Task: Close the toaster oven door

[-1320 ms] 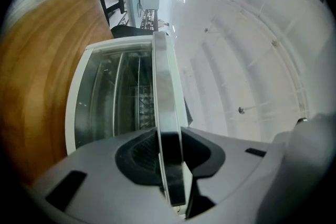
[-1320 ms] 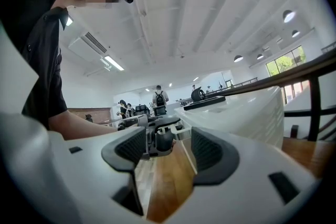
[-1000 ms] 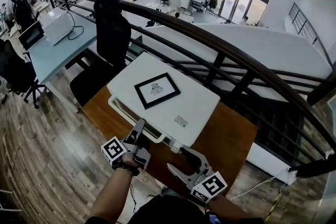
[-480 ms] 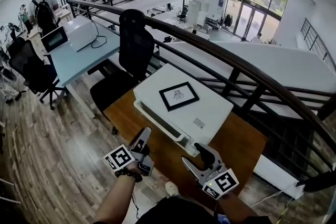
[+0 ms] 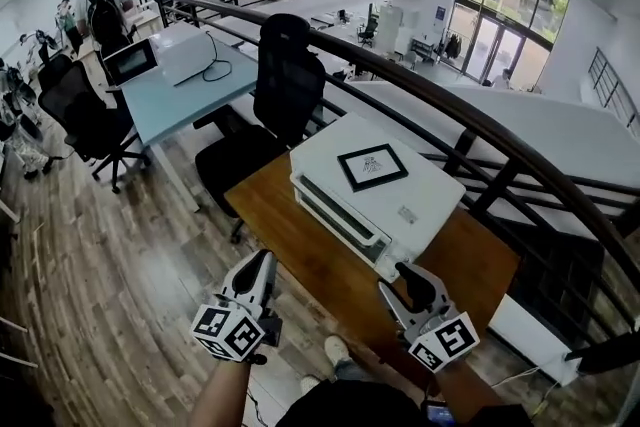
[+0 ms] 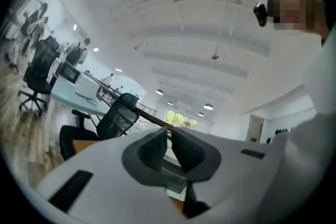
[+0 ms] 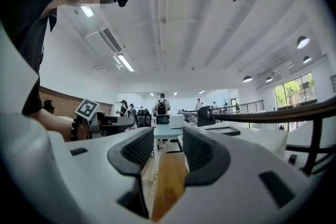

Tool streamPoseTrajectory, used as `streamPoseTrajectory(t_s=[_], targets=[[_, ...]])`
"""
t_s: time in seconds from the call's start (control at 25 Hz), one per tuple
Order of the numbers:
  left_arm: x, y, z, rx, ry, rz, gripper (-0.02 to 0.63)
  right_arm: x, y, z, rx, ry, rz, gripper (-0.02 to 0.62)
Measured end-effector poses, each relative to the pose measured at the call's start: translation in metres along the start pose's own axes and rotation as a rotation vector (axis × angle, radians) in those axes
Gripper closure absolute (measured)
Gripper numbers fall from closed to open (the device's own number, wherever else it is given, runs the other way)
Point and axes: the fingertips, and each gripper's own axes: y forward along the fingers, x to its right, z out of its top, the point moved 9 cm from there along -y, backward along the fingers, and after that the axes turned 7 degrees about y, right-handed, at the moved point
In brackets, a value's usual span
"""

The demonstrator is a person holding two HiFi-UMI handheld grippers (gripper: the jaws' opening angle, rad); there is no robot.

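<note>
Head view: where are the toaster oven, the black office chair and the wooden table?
toaster oven [image 5: 425, 185], head view, on its white top.
black office chair [image 5: 290, 75], head view, on its backrest.
wooden table [image 5: 305, 255], head view, on bare wood in front of the oven.

Ahead of your closing right tongs [image 5: 400, 287], the oven [image 5: 400, 185] looks smooth, matt white. The table [image 5: 300, 245] beneath them is satin wood. Left of them, the floor [image 5: 120, 265] is grained planks with a sheen.

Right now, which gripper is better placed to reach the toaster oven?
Likely right: the right gripper hovers over the table, close to the toaster oven; the left gripper hangs past the table edge. Both grippers' jaws are closing, empty.
</note>
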Motion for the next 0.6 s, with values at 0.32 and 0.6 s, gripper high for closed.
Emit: streamPoseTrajectory(t_s=[0.32,0.6], targets=[[0.023,-0.064,0.0,-0.007,0.208,0.09,0.577,-0.007,-0.007,-0.006,-0.016,0.023,0.015,0.508],[0.047,-0.079,0.0,0.016,0.274,0.195,0.592,0.02,-0.028,0.006,0.01,-0.018,0.042,0.574]])
